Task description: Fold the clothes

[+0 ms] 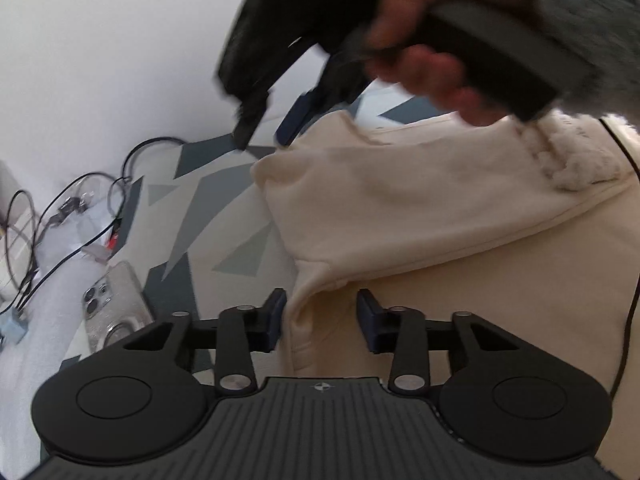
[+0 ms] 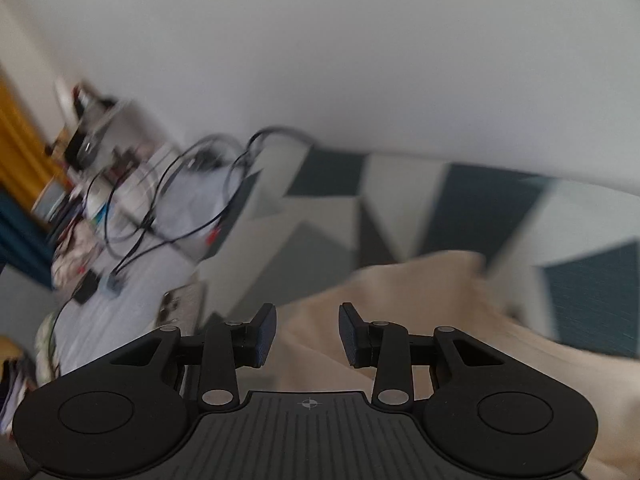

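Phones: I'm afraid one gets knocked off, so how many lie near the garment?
1: a phone in a clear case, camera side up, left of the cream garment. Others may hide under it.

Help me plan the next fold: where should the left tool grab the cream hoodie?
Grip the raised fold ridge of the cream hoodie lying between the left tool pads. Come from above along the tool's line: that ridge stands up off the patterned bedspread, thin enough to pinch.

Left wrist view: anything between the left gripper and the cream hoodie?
Nothing visible. A fold of the cream hoodie already sits between the left gripper's pads. The phone lies off to the left, on the patterned bedcover.
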